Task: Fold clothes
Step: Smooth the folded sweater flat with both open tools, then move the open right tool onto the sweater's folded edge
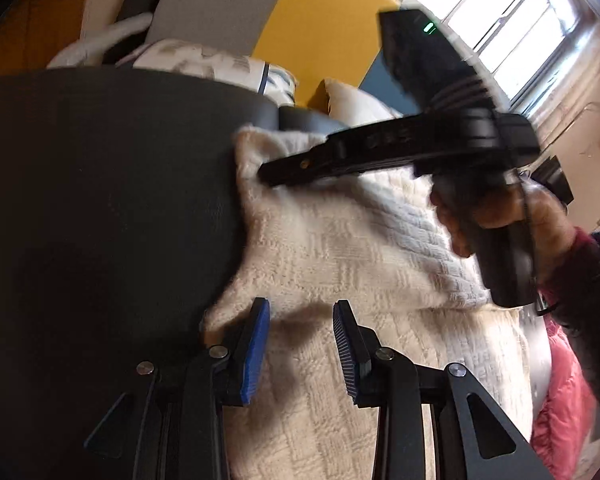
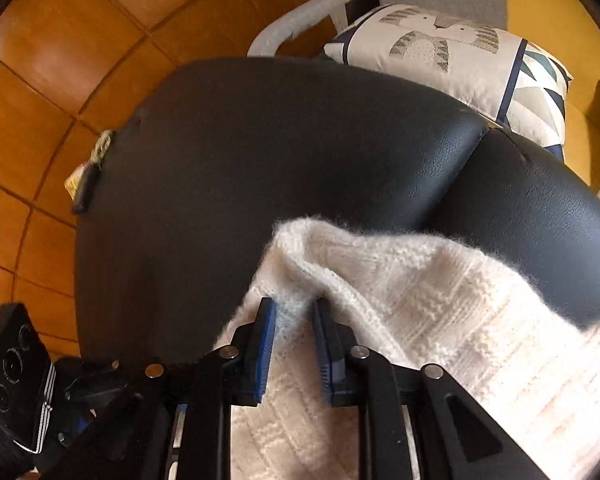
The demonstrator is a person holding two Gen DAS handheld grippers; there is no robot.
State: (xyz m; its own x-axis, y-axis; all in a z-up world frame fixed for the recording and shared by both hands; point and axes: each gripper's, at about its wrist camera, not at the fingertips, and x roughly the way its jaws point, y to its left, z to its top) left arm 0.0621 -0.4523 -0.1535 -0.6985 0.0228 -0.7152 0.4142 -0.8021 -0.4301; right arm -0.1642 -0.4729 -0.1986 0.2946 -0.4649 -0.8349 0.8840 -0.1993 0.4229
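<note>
- We count one cream knit sweater (image 1: 340, 248), lying on the black leather seat (image 1: 100, 200).
- Our left gripper (image 1: 300, 312) gapes wide above it, holding nothing.
- Our right gripper (image 2: 296, 312) pinches a sweater fold.
- Two cushions: one patterned cushion (image 2: 460, 48), one plain cushion (image 1: 356, 100).

The left gripper (image 1: 300, 312) points forward and down, its blue pads (image 1: 256, 344) spread apart with nothing clamped between them. The right gripper (image 2: 294, 312) has its jaws drawn close, pinching a fold of sweater (image 2: 420, 300). A hand (image 1: 500, 216) grips the right gripper's handle, the tool lying nearly level, a dark sleeve (image 1: 580, 280) behind.
</note>
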